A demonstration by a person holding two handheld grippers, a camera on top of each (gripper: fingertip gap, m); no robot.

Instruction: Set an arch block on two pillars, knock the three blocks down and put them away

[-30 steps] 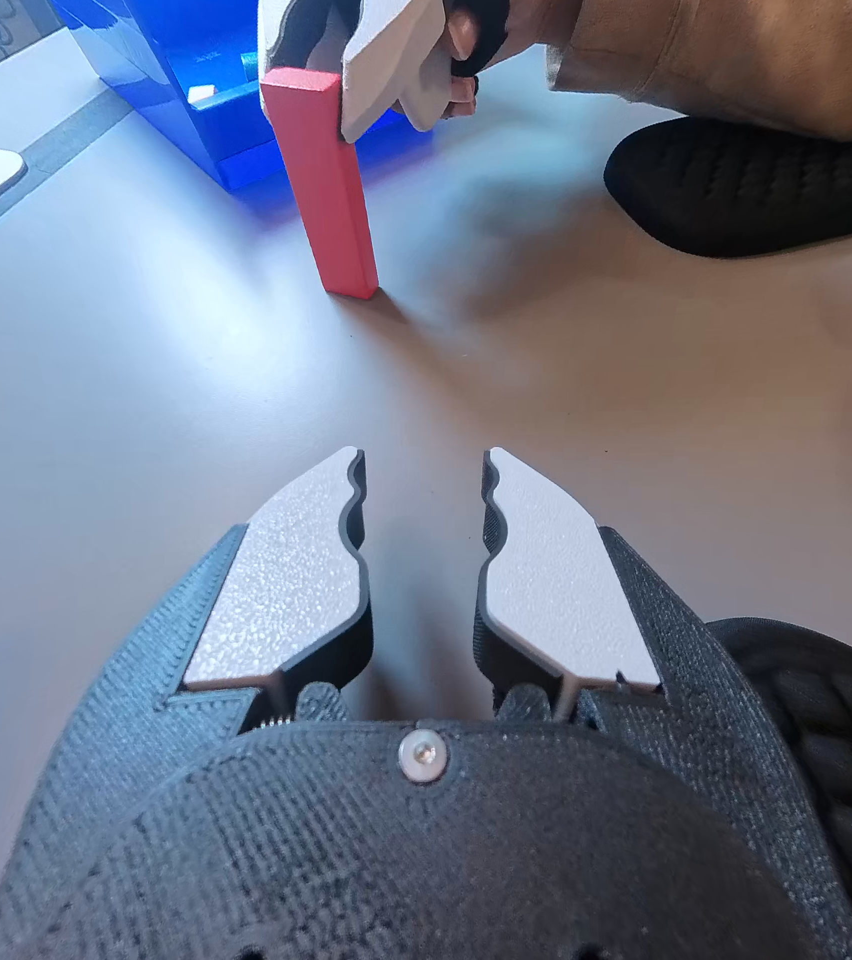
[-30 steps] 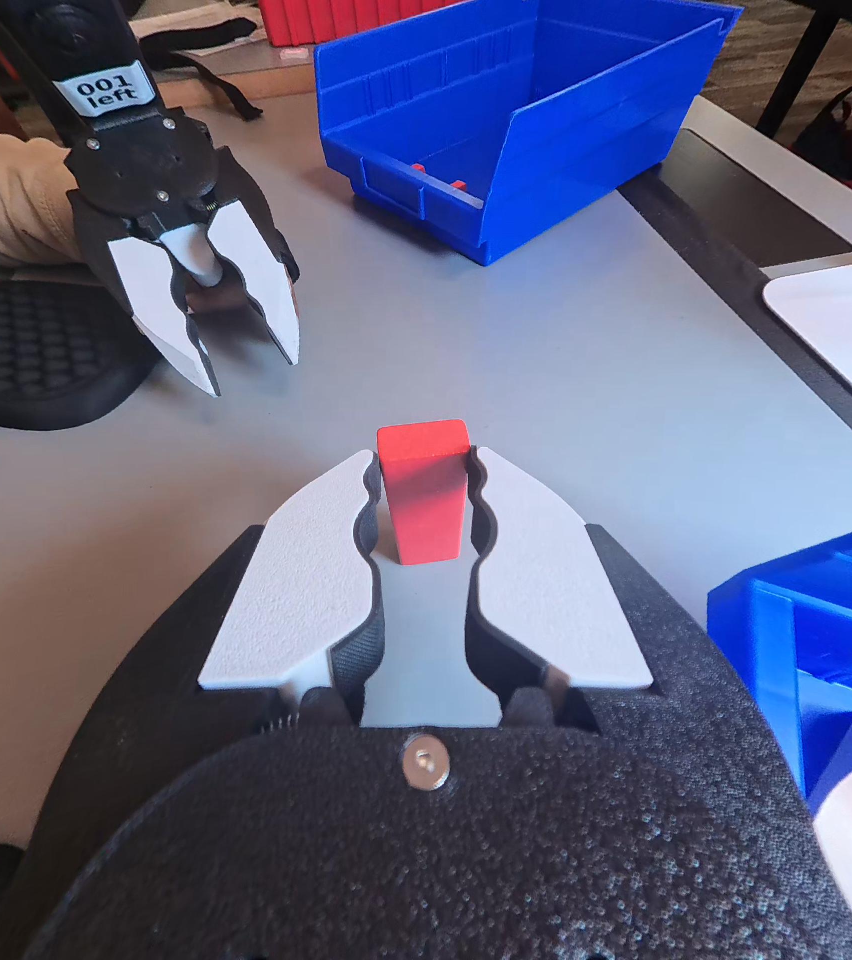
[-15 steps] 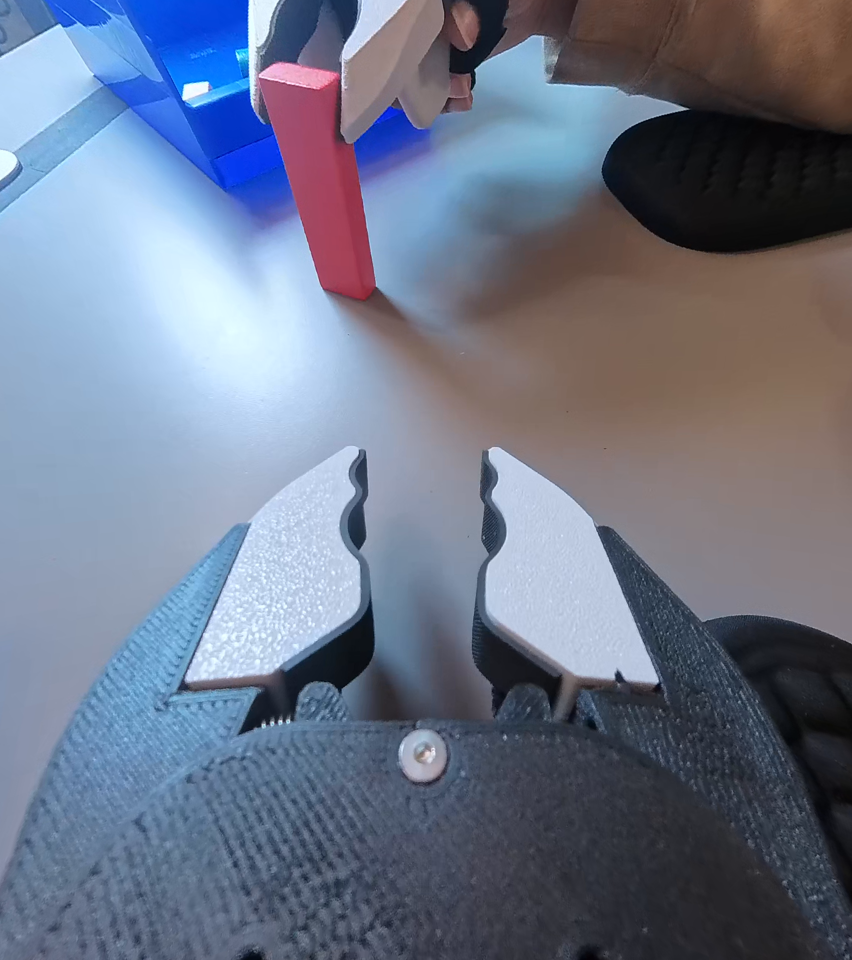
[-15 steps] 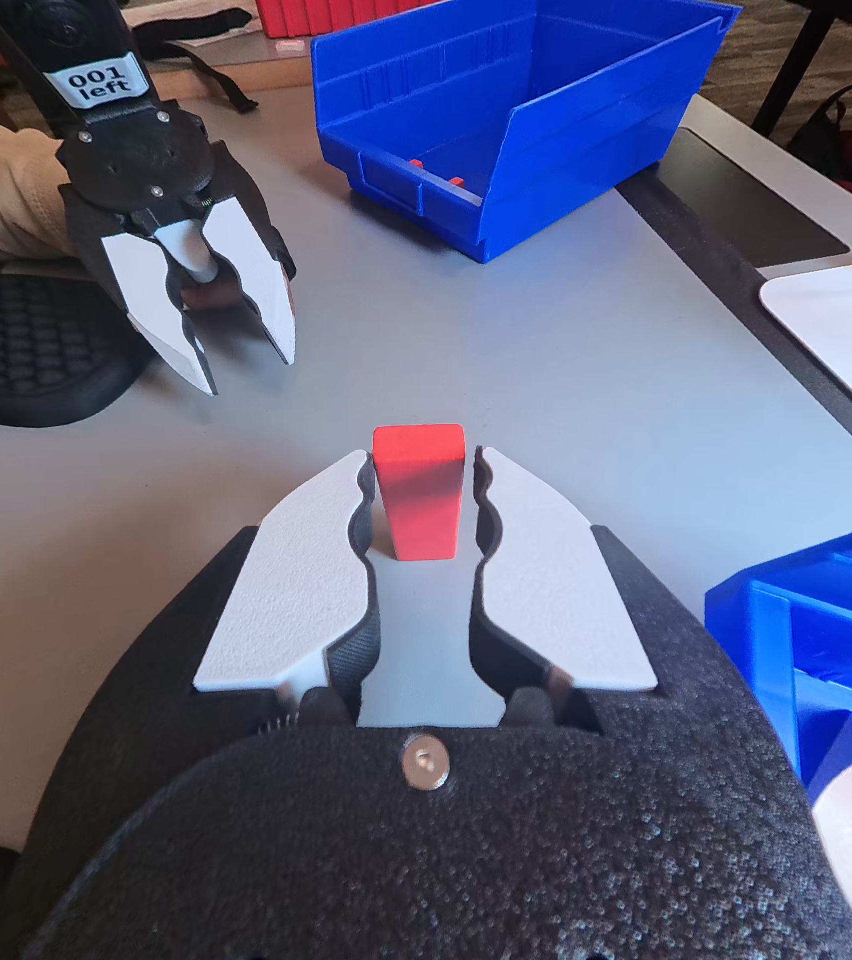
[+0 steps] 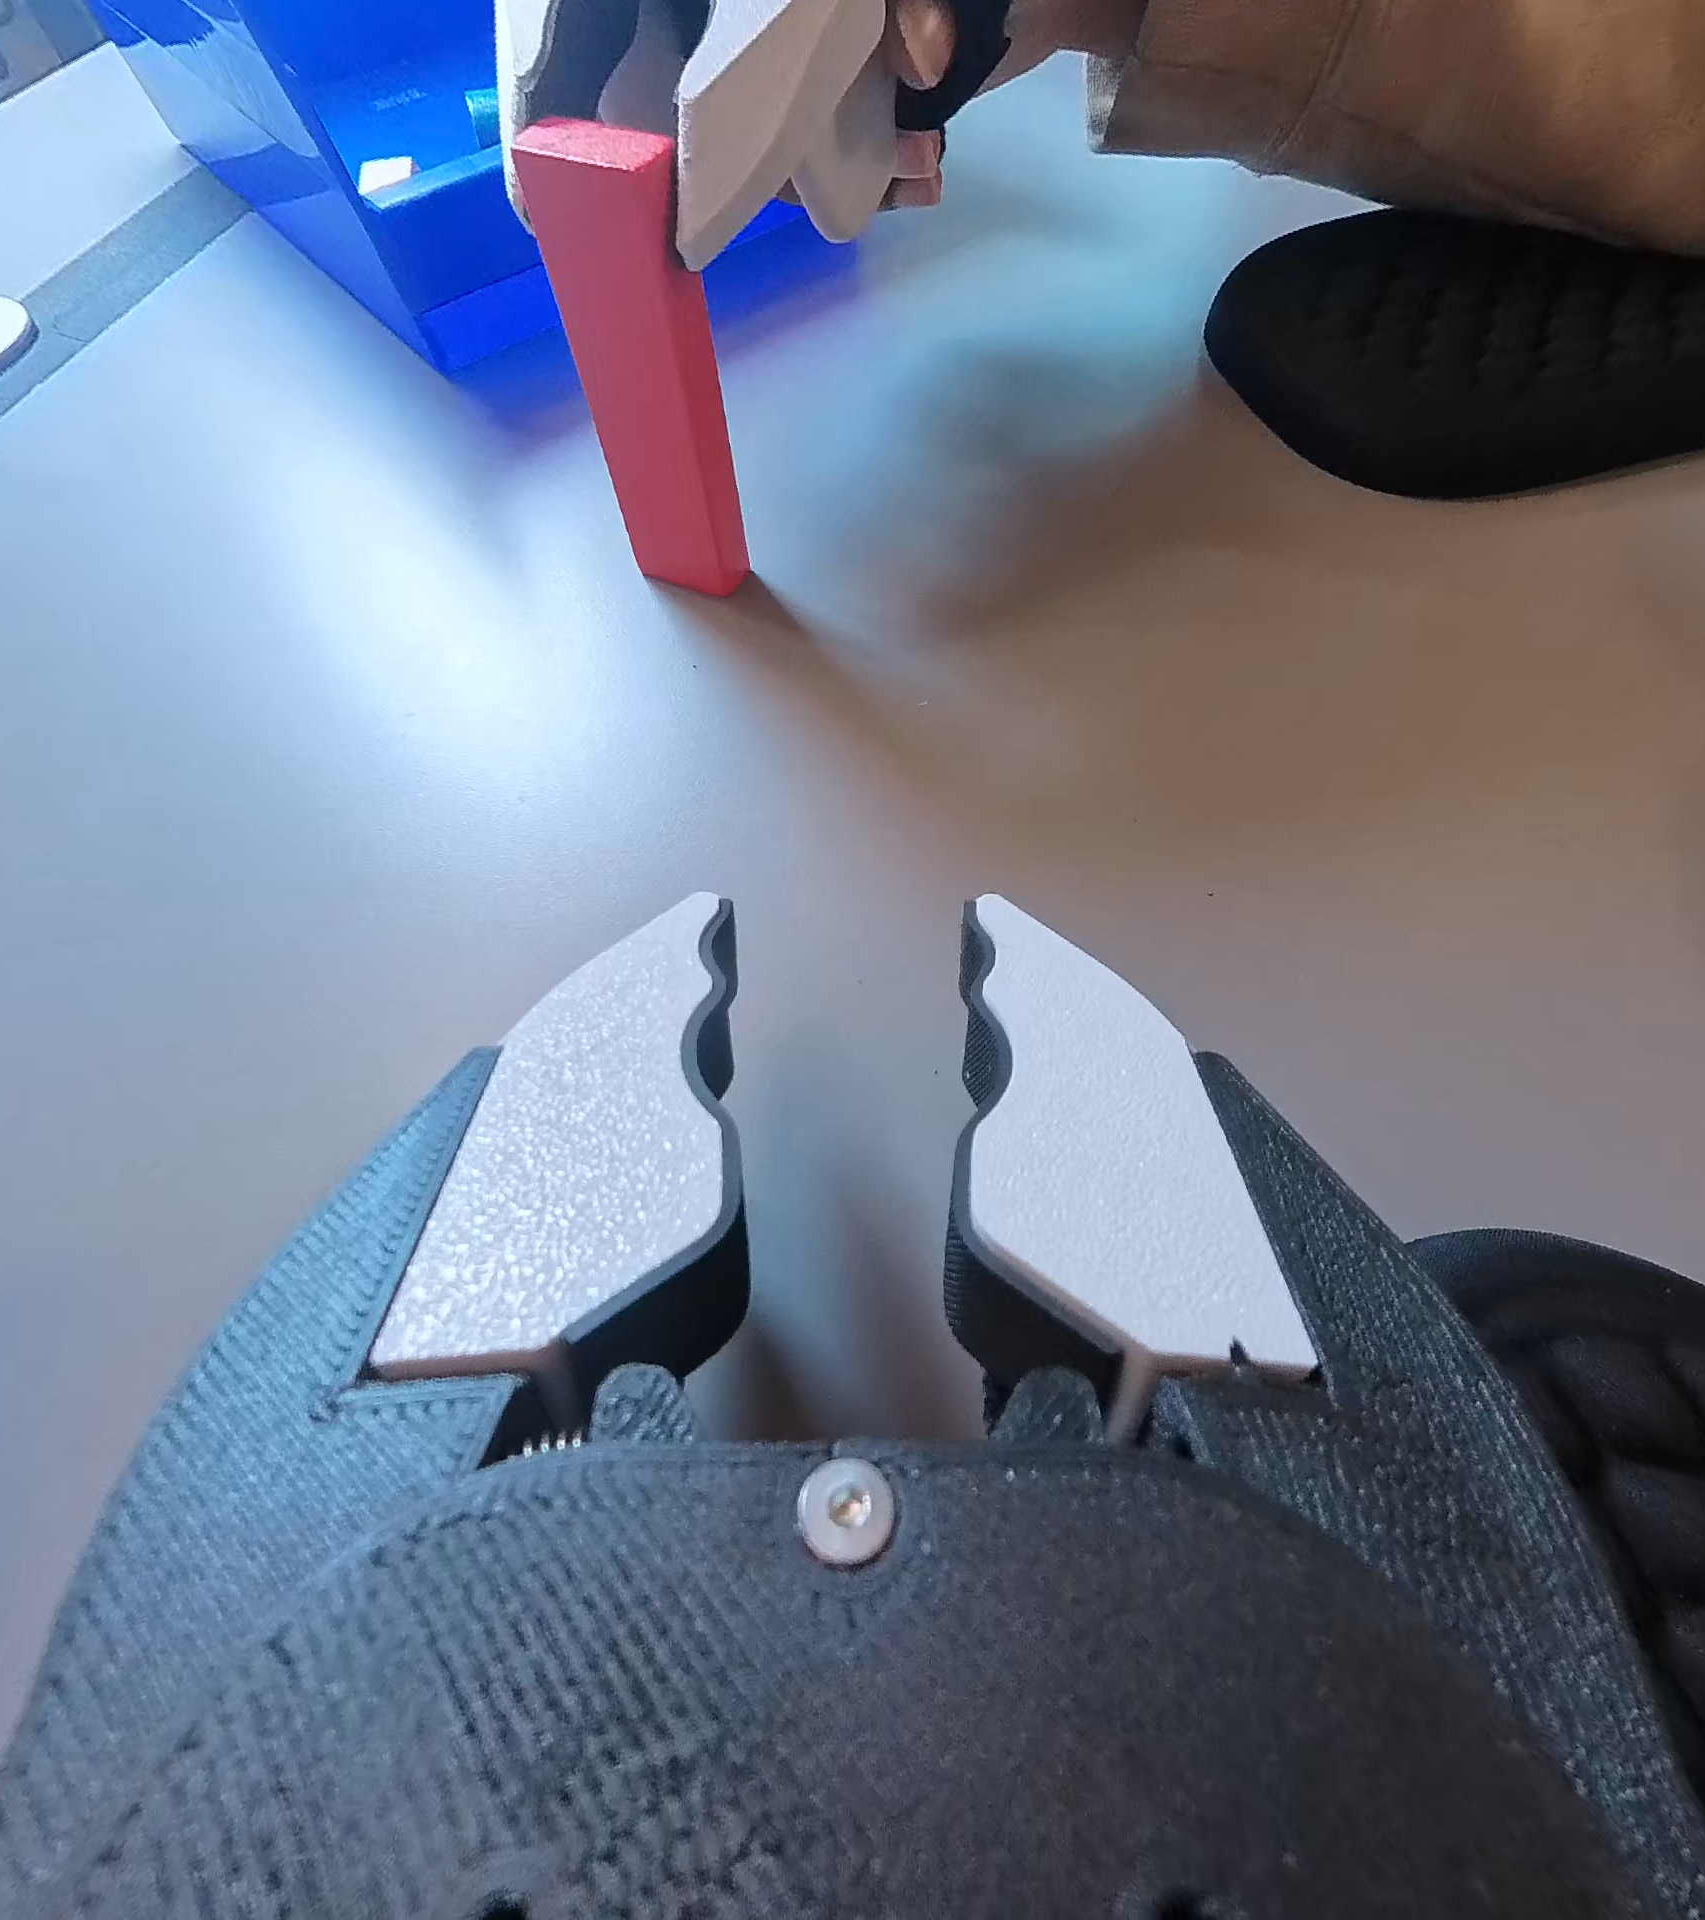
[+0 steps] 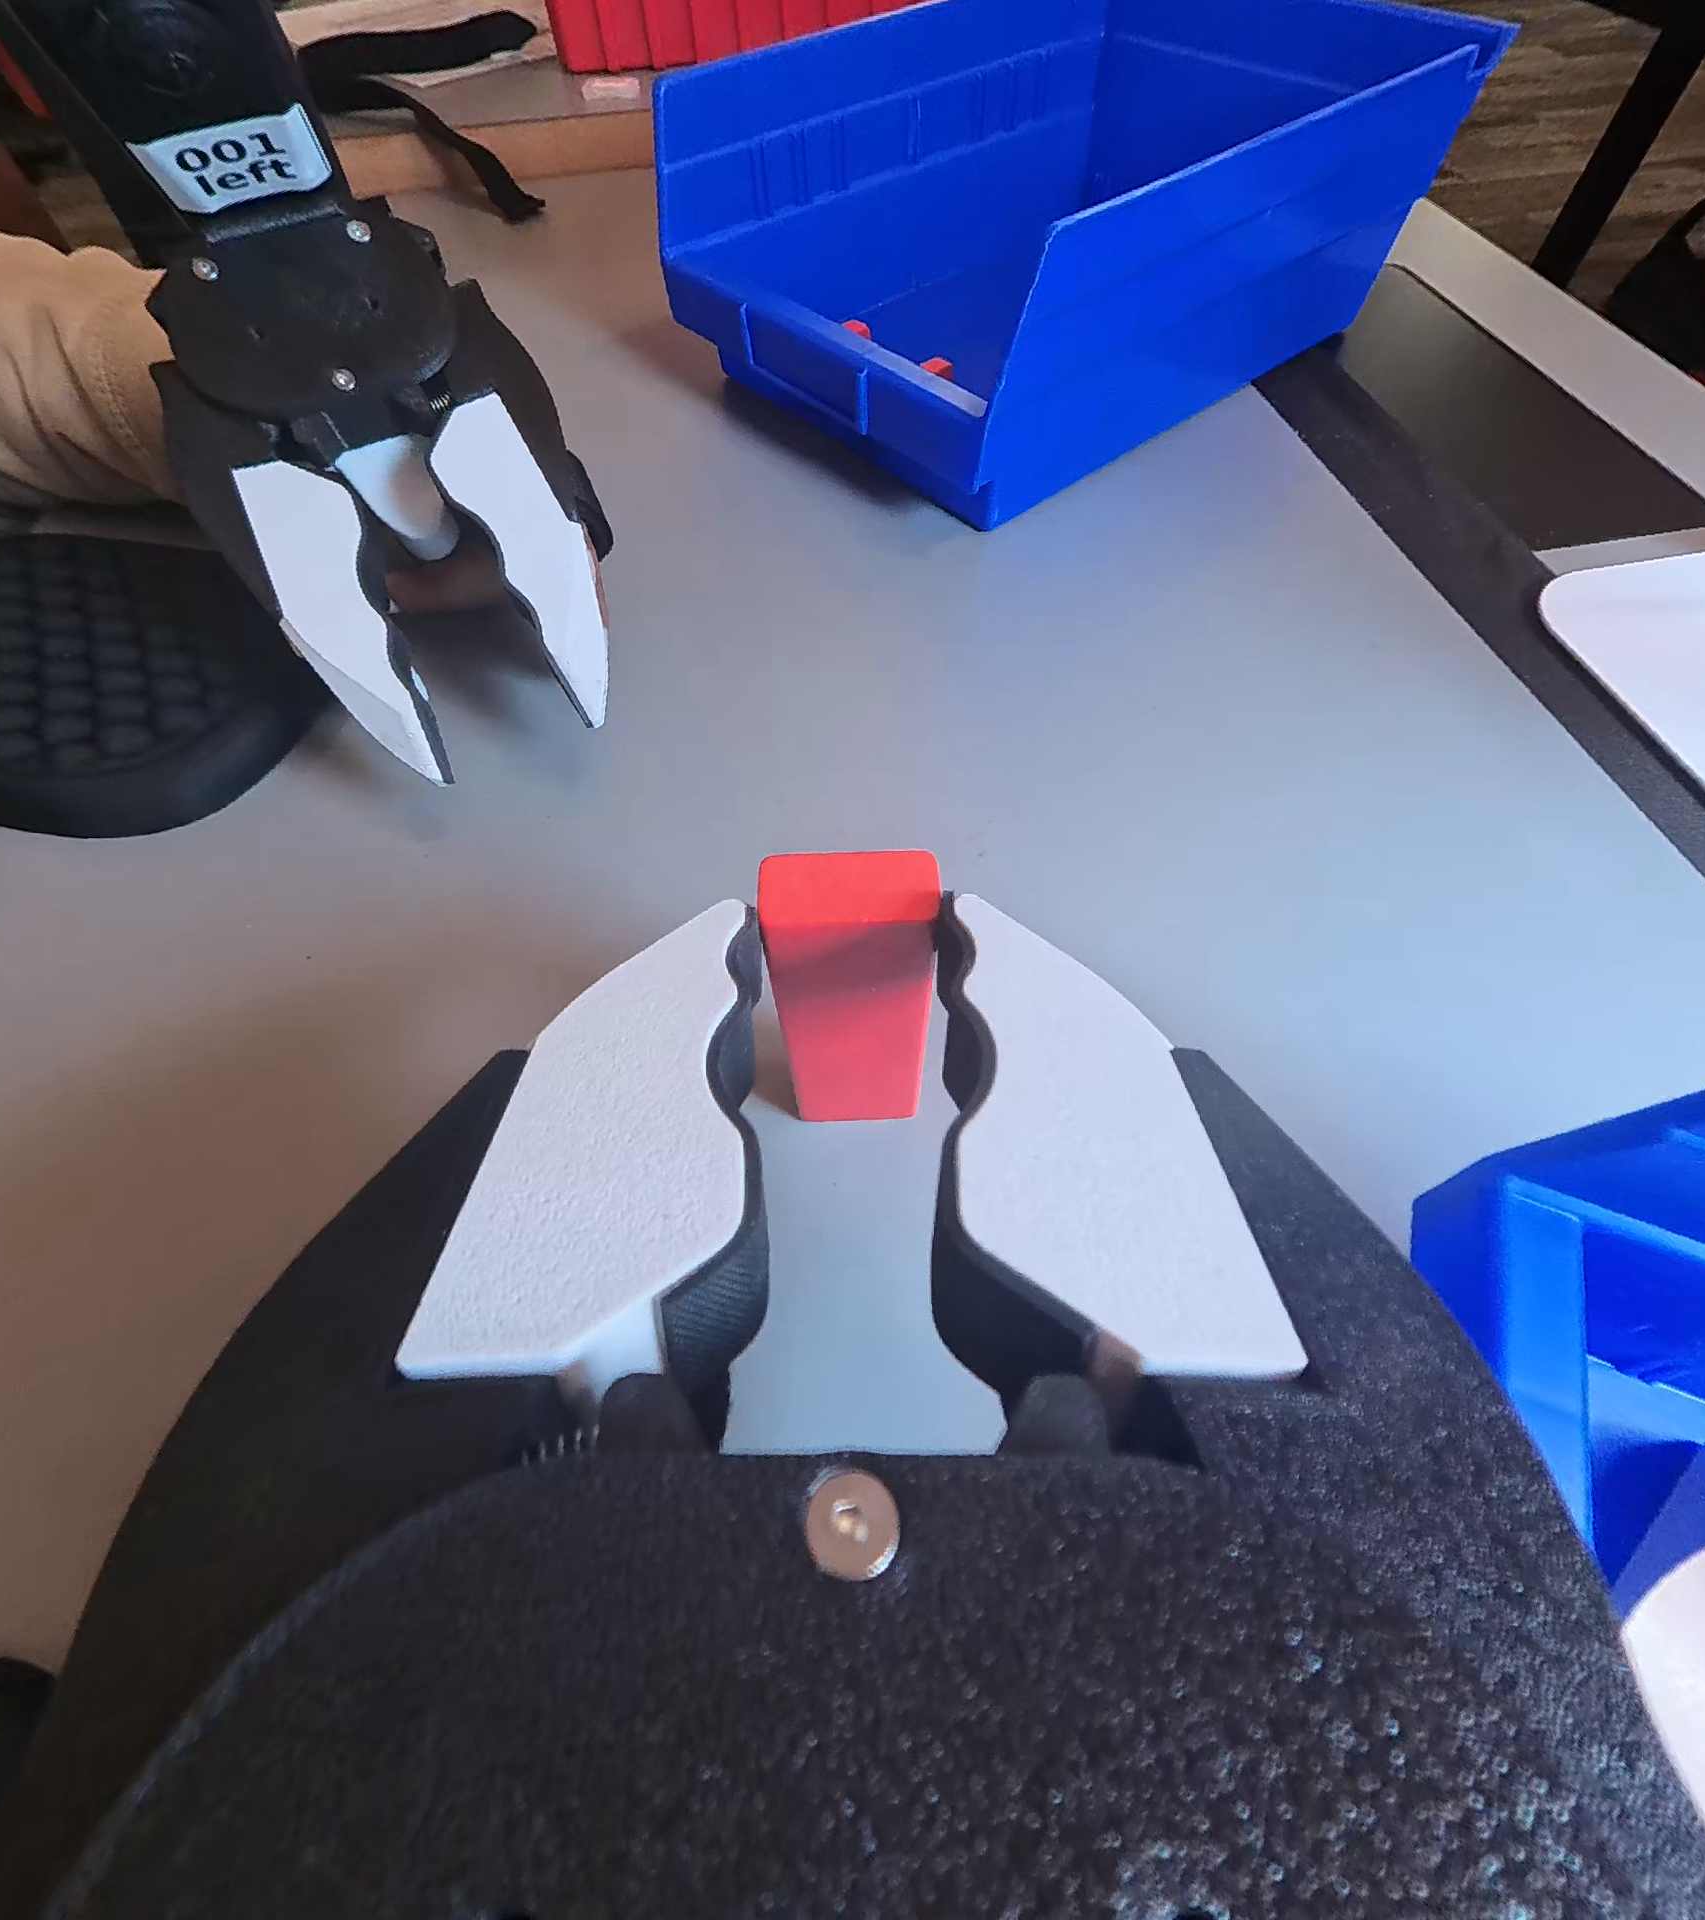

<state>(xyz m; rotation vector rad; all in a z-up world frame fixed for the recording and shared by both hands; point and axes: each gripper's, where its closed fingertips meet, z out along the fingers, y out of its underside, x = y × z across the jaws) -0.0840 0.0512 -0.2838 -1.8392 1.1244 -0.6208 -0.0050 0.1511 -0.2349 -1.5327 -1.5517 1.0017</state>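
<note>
right claw (image 6: 848, 914) angled down over the grey table (image 6: 1087, 727), fingers on either side of the top of a red pillar block (image 6: 848, 997), touching or nearly so; cannot tell whether pinching or just flanking it. block upright on the table, standing on its small end, seen in the left wrist view as a tall slab (image 5: 656, 364) leaning a little in the wide lens, with the right claw (image 5: 619, 177) at its top and a hand (image 5: 921, 114) behind in a tan sleeve. left claw (image 5: 846, 920) low over bare table, spread with a clear gap, holding nothing, pointed toward the block yet well apart from it. from the right wrist view, left claw (image 6: 505, 743) tilted tips-down near a black padded rest (image 6: 48, 686), held by a sleeved arm. blue bin (image 6: 1087, 260) farther back on the table with small red pieces (image 6: 895, 348) showing inside; second blue bin (image 6: 1606, 1278) close at the right edge. second black pad (image 5: 1513, 343) beyond, under the right forearm.
</note>
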